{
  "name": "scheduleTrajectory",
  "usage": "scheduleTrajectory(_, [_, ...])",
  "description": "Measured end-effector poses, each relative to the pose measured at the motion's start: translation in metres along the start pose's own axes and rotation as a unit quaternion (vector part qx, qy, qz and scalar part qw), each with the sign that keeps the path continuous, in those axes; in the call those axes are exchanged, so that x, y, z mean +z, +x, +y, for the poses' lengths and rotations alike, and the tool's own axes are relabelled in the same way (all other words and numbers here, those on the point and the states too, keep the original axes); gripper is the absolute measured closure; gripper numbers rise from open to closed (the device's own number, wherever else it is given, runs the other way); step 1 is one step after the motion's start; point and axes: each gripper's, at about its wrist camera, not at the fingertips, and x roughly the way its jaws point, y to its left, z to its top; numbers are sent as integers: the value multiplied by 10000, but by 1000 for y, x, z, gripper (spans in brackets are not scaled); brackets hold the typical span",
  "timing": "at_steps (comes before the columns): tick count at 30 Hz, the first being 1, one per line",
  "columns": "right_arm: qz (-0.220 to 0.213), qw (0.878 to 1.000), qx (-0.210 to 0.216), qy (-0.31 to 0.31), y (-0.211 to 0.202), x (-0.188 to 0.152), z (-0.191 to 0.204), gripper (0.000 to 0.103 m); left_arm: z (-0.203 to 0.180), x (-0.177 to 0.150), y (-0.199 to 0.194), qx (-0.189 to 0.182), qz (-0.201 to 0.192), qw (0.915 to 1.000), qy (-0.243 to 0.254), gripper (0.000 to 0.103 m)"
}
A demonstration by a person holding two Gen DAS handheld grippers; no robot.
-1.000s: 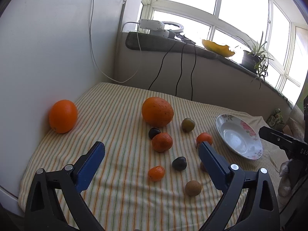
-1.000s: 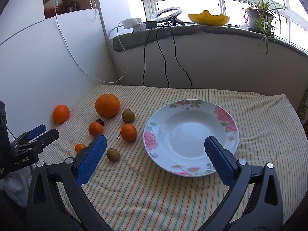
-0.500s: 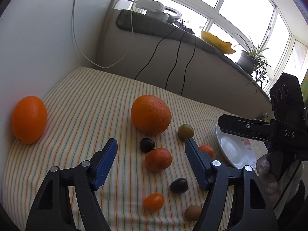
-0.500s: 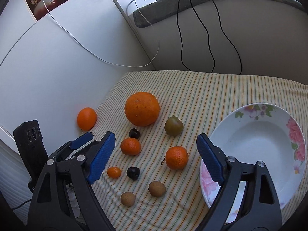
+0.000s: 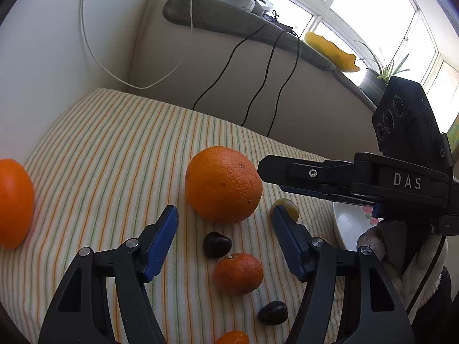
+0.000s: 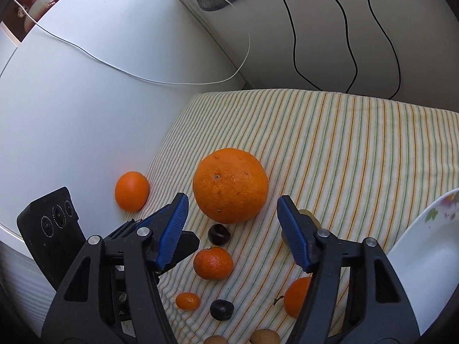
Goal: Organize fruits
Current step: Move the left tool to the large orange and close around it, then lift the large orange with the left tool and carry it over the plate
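Large round orange (image 6: 230, 185) sits on your striped cloth (image 6: 344, 143), just beyond both blue-padded grippers: your left gripper (image 5: 225, 230) and right gripper (image 6: 232, 228) gape, gripping nothing.

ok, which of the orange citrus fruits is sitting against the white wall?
The mid-sized smooth orange at far left, alone against the white wall. The big dimpled orange and small tangerine sit mid-cloth.

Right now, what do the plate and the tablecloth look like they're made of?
Plate: probably glazed ceramic or porcelain; glossy white surface, printed flowers at the rim. Tablecloth: soft woven fabric, likely cotton; matte, with fine green and orange stripes that ripple slightly.
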Motion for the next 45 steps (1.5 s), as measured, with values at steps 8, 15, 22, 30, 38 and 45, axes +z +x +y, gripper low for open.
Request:
scheduleTrajectory(8, [127,9998,17,131,21,14,-6,36,6,6,15,-35,115,9999,-101,43])
scheduleTrajectory(15, [264,9990,209,293,40,20,-6,40,10,6,17,-25,151,9998,-129,47])
scheduleTrajectory(22, [258,9988,255,340,47,22,-6,41,2,7,19,109,104,9999,6,47])
scheduleTrajectory(30, [173,9993,242,236,37,15,-8,42,-5,7,11,147,29,9999,83,47])
scheduleTrajectory(38, [52,9995,269,153,12,1,-5,42,-22,6,-2,151,-71,9996,244,47])
scheduleTrajectory(45, [-140,9995,260,140,-29,-16,-7,42,-53,0,-13,96,-152,9989,444,47])
